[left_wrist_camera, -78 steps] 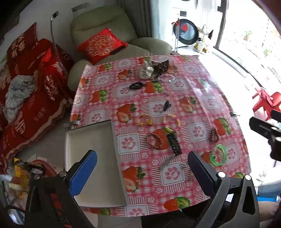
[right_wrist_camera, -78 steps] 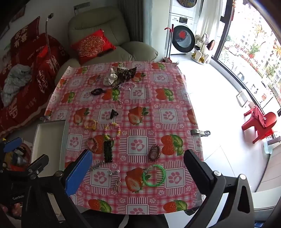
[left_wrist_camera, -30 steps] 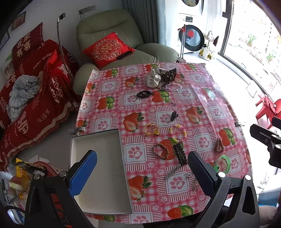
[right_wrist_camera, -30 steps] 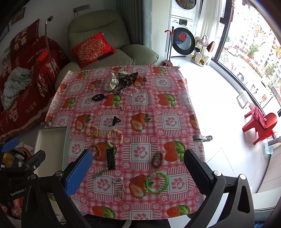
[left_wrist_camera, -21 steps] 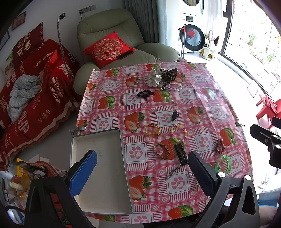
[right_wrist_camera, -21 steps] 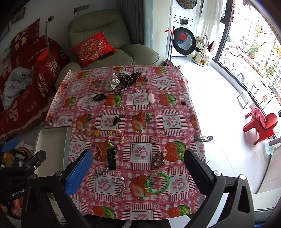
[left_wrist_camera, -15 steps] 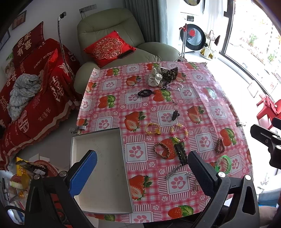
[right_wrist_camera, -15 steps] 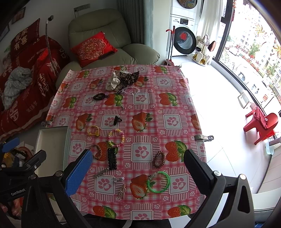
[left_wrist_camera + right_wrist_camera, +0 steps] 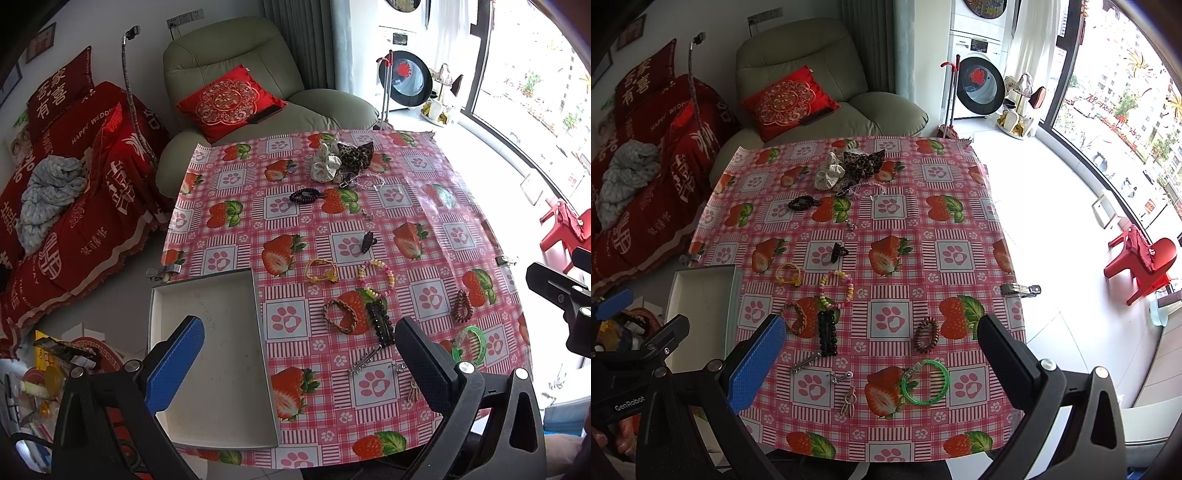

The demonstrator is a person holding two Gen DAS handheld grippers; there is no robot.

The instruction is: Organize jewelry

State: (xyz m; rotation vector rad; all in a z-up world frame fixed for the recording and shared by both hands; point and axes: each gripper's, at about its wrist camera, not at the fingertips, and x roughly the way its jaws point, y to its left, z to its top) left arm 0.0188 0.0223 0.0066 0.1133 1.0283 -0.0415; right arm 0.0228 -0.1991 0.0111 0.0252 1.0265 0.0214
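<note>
Several pieces of jewelry lie loose on a table with a pink strawberry cloth (image 9: 436, 206) (image 9: 923, 236): a green bangle (image 9: 926, 382) (image 9: 470, 343), a brown spiral band (image 9: 926, 334), a black beaded clip (image 9: 827, 332) (image 9: 380, 322), a braided bracelet (image 9: 340, 316), a pastel bead bracelet (image 9: 837, 288), a yellow band (image 9: 320, 269) and scrunchies (image 9: 846, 166) at the far side. A white tray (image 9: 210, 354) (image 9: 701, 306) sits at the table's near left corner. My left gripper (image 9: 295, 365) hangs open above the tray's right edge. My right gripper (image 9: 879, 362) hangs open above the near jewelry. Both are empty.
A green armchair (image 9: 240, 88) with a red cushion stands behind the table. A red-covered sofa (image 9: 74, 184) is at the left. Metal clips (image 9: 1019, 288) hold the cloth at the edges. A red plastic chair (image 9: 1141, 262) and a washing machine (image 9: 979, 77) stand at the right.
Both views have pulled back and risen a little, so the table sits lower and farther. Both grippers stay open and no jewelry has moved.
</note>
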